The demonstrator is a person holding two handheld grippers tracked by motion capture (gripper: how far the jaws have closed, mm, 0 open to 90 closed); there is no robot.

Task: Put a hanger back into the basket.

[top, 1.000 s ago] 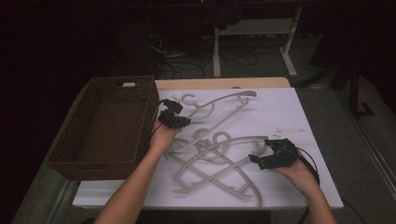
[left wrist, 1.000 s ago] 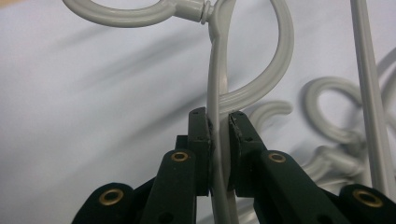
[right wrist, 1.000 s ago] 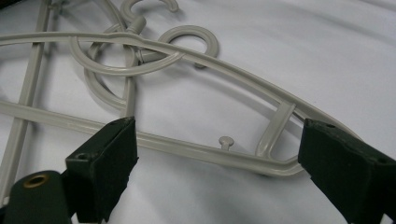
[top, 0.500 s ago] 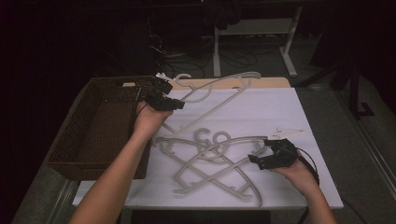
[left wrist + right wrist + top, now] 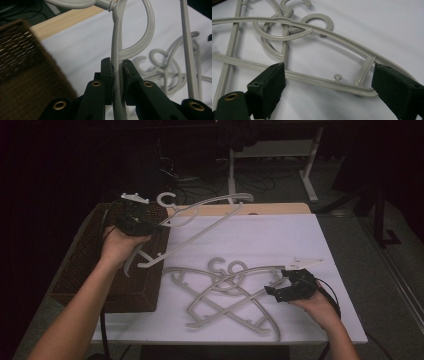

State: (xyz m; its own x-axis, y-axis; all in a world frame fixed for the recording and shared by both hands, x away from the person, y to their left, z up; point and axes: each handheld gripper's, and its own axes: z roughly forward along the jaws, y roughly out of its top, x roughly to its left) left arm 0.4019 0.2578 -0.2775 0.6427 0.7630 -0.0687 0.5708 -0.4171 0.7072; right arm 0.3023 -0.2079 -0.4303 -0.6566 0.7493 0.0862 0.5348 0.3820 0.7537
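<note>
My left gripper [image 5: 142, 224] is shut on a grey plastic hanger [image 5: 210, 217] and holds it in the air over the right rim of the wicker basket [image 5: 85, 265]. In the left gripper view the jaws [image 5: 117, 67] pinch the hanger's thin arm [image 5: 116, 45] just below its hook. Two or three more grey hangers [image 5: 225, 292] lie crossed on the white table top [image 5: 270, 237]. My right gripper [image 5: 278, 284] rests open at the right end of that pile. In the right gripper view its wide jaws [image 5: 328, 80] straddle a hanger's end [image 5: 362, 75] without touching it.
The brown wicker basket fills the left side of the table. A bare wooden strip [image 5: 260, 209] runs along the table's far edge. Beyond it, in the dark, stand a white table frame [image 5: 305, 165] and floor cables [image 5: 200, 190].
The left hand has lifted its hanger off the table and carried it up and left, over the basket's edge. The right hand and the pile have stayed put.
</note>
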